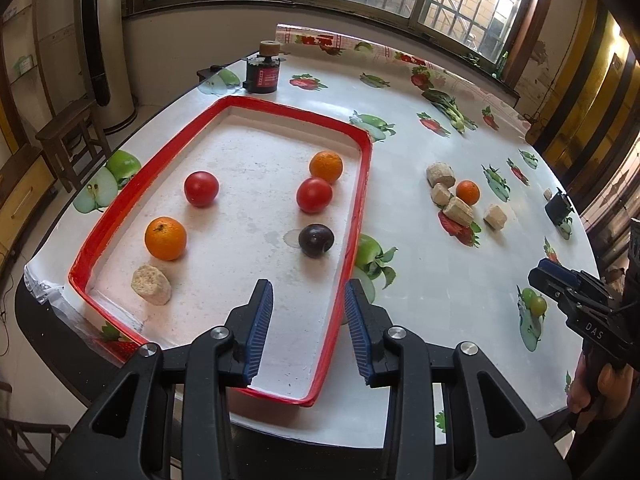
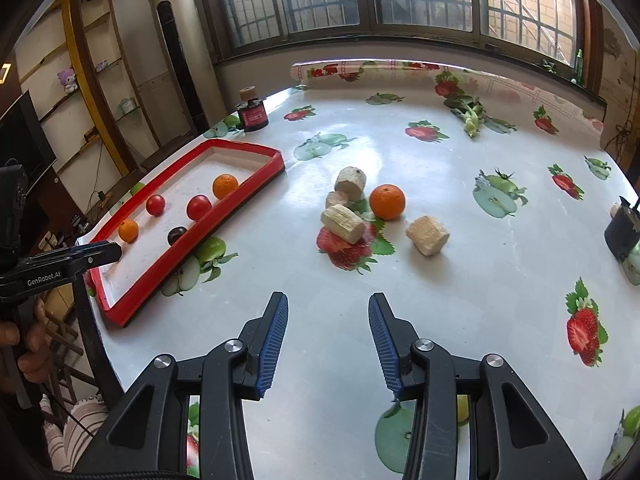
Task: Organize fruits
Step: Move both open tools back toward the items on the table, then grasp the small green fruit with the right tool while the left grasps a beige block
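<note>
A red-rimmed tray (image 1: 362, 200) (image 2: 244, 194) holds two oranges (image 1: 165, 238) (image 1: 326, 166), two tomatoes (image 1: 201, 188) (image 1: 314, 195), a dark plum (image 1: 316, 240) and a beige cork-like chunk (image 1: 151, 284). One more orange (image 2: 387, 201) (image 1: 467, 192) lies on the table right of the tray, among several beige chunks (image 2: 343, 224). My left gripper (image 1: 308, 304) is open and empty over the tray's near end, just short of the plum. My right gripper (image 2: 328, 316) is open and empty above the table, short of the loose orange.
The round table has a fruit-print cloth (image 2: 440, 280). A dark jar with a cork lid (image 1: 262, 70) stands at the far edge behind the tray. A small black object (image 2: 622, 232) sits at the right edge. A leafy vegetable (image 2: 472, 118) lies far back.
</note>
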`<action>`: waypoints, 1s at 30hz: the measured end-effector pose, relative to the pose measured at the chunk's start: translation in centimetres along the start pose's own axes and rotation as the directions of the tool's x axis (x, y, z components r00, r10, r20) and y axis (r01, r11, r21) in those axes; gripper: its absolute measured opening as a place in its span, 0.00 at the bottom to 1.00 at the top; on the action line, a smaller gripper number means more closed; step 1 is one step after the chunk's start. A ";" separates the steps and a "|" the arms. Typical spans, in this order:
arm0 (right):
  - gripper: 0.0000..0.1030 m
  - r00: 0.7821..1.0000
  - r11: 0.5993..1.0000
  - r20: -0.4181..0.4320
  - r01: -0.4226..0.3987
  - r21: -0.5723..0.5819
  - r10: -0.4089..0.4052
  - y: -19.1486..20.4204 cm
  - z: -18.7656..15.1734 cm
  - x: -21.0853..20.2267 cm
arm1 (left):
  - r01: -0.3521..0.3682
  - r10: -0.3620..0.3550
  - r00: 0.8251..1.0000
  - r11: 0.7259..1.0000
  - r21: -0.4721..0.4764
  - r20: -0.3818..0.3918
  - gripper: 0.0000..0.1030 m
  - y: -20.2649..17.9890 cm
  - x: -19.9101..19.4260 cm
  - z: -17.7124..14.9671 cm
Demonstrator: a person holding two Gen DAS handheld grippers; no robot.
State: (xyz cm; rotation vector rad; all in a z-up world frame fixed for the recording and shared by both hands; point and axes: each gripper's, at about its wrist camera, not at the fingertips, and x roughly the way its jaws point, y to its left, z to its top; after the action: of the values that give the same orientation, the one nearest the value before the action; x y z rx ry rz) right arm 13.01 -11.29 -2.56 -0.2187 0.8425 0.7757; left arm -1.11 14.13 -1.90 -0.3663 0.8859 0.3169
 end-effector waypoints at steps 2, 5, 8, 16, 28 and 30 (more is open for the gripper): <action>0.43 1.000 1.000 -0.001 0.015 0.015 -0.015 -0.9 -0.4 -0.4 | 0.008 -0.008 1.000 1.000 0.011 -0.004 0.35 -0.7 0.2 0.0; 0.43 0.999 0.999 -0.003 0.034 0.034 -0.034 -2.1 -1.1 -0.9 | 0.021 -0.020 1.000 0.999 0.026 -0.006 0.41 -1.7 0.4 0.0; 0.43 0.999 0.997 -0.006 0.053 0.052 -0.052 -3.2 -1.8 -1.4 | 0.036 -0.036 0.999 0.998 0.047 -0.012 0.41 -2.8 0.7 0.0; 0.43 0.996 0.991 -0.017 0.088 0.102 -0.087 -5.7 -3.3 -2.2 | 0.071 -0.068 0.997 0.992 0.103 -0.036 0.41 -5.7 1.6 0.0; 0.43 0.994 0.986 -0.053 0.099 0.135 -0.093 -6.7 -5.7 -2.1 | 0.118 -0.108 0.992 0.981 0.153 -0.070 0.41 -8.9 3.1 0.3; 0.43 0.994 0.986 -0.057 0.099 0.137 -0.092 -6.6 -6.0 -2.1 | 0.123 -0.112 0.991 0.980 0.159 -0.077 0.41 -9.3 3.3 0.2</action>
State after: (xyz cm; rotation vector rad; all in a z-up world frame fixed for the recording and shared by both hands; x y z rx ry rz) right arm 13.21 -19.90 -5.76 -0.1536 0.9242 0.6211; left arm 4.88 6.32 -2.76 -0.2776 0.9454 0.1217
